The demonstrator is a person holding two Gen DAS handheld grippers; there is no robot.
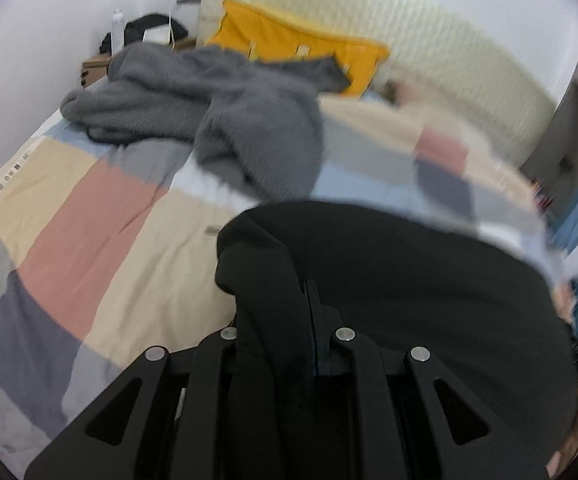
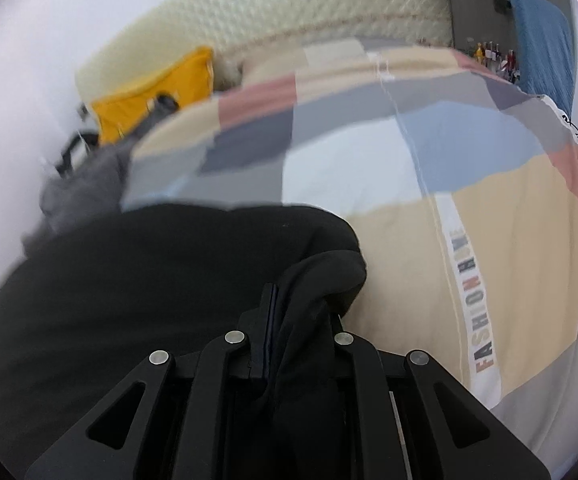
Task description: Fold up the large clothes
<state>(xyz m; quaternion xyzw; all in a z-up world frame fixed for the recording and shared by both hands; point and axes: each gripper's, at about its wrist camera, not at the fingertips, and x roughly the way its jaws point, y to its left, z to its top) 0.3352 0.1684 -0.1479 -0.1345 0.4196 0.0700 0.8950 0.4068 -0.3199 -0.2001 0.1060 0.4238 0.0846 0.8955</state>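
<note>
A black garment [image 1: 409, 280] is held up above the bed between both grippers. My left gripper [image 1: 289, 312] is shut on its left corner, the cloth bunched between the jaws. My right gripper [image 2: 293, 304] is shut on its right corner, and the black garment [image 2: 149, 280] spreads to the left in that view. A grey fleece garment [image 1: 217, 112] lies crumpled on the far part of the bed; it also shows at the left edge of the right wrist view [image 2: 85, 184].
The bed has a patchwork cover [image 1: 89, 232] in pink, beige, grey and blue. A yellow pillow [image 1: 289, 48] leans on the cream headboard [image 1: 429, 52]. A nightstand [image 1: 97, 68] with a bottle stands far left. A blue cloth [image 2: 541, 40] hangs at the right.
</note>
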